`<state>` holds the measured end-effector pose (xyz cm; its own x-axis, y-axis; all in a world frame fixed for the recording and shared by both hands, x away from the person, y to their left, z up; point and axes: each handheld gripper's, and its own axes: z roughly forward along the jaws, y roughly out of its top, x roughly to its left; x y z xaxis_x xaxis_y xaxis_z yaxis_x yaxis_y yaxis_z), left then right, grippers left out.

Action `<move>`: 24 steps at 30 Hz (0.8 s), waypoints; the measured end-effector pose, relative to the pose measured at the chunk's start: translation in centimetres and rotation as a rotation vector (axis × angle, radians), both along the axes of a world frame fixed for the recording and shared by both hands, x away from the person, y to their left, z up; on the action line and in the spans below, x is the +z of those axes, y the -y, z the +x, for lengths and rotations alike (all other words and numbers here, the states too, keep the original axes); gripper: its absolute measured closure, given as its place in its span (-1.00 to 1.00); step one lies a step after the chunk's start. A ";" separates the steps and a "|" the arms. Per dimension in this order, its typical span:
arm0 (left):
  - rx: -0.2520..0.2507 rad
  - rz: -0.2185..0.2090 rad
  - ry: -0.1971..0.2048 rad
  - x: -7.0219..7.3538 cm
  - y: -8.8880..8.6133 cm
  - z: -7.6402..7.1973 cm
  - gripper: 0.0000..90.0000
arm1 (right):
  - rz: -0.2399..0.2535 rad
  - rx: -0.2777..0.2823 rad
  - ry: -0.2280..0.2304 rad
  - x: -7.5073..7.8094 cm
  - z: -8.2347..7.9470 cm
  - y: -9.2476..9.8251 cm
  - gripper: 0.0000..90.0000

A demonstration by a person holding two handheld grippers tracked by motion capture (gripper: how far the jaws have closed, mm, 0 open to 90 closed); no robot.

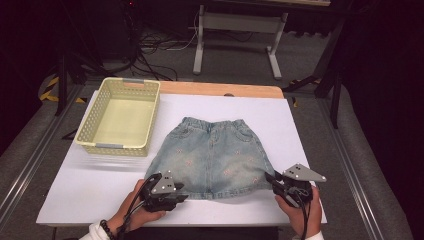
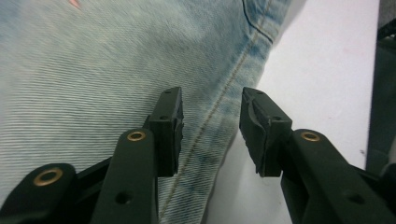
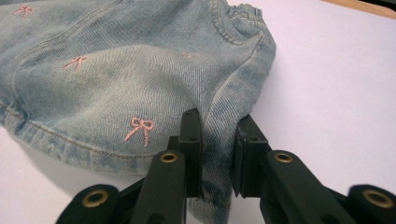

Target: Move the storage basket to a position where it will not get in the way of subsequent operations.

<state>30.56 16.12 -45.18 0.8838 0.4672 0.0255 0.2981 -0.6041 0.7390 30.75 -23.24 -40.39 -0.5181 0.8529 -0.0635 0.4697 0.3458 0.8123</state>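
Nearest you, at the bottom of the high view, your left gripper (image 1: pixel 176 187) sits at the lower left corner of the denim skirt (image 1: pixel 212 157) and your right gripper (image 1: pixel 274 179) at its lower right corner, each held in a hand coming up from the bottom edge. In the left gripper view your left gripper (image 2: pixel 211 128) has its jaws parted with a clear gap between them; the skirt's stitched side seam (image 2: pixel 219 105) runs up through that gap, and the pads do not press on it. In the right gripper view your right gripper (image 3: pixel 218 149) is pinched on a raised fold of the skirt's side edge (image 3: pixel 219 135), the cloth squeezed between the two pads and lifted into a ridge. Pink embroidered bows (image 3: pixel 140 127) dot the denim just to the left of that grip. The skirt lies spread flat at the centre of the white tabletop (image 1: pixel 300 145), hem toward you and elastic waistband (image 1: pixel 216 123) toward the top of the frame. Farther back, in the upper left of the high view, a pale yellow basket (image 1: pixel 98 107) stands on the tabletop, well apart from the skirt's waistband.
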 end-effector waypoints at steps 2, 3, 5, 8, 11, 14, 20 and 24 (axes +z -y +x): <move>0.016 -0.022 0.025 0.8 -0.7 -0.2 0.30 | 0.001 -0.008 -0.004 0.0 -0.3 0.2 0.68; 0.024 -0.025 0.043 1.2 -1.1 -0.2 0.28 | 0.004 -0.008 -0.004 -0.1 -0.4 0.4 0.68; 0.052 -0.034 0.073 1.7 -1.9 -0.3 0.25 | 0.007 -0.016 -0.002 0.0 -0.6 0.6 0.66; 0.118 -0.018 0.116 2.1 -3.5 -0.3 0.17 | 0.019 -0.045 0.013 0.1 -0.8 1.2 0.64; 0.178 -0.019 0.113 2.0 -5.1 0.0 0.03 | 0.031 -0.064 0.033 0.1 -0.7 1.7 0.63; 0.243 0.000 0.117 1.8 -6.4 0.2 -0.13 | 0.026 -0.058 0.029 -0.2 -0.4 1.6 0.56; 0.311 0.018 0.068 0.5 -7.8 1.1 -0.40 | 0.003 -0.018 0.041 -1.0 1.2 0.5 0.44; 0.297 0.032 0.018 -0.2 -7.6 1.6 -0.45 | -0.010 -0.001 0.029 -1.5 3.5 -0.2 0.33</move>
<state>32.16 23.70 -45.39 0.7080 0.7038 0.0581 0.4525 -0.5153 0.7279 34.23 -23.03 -41.85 -0.5151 0.8527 -0.0873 0.4462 0.3537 0.8221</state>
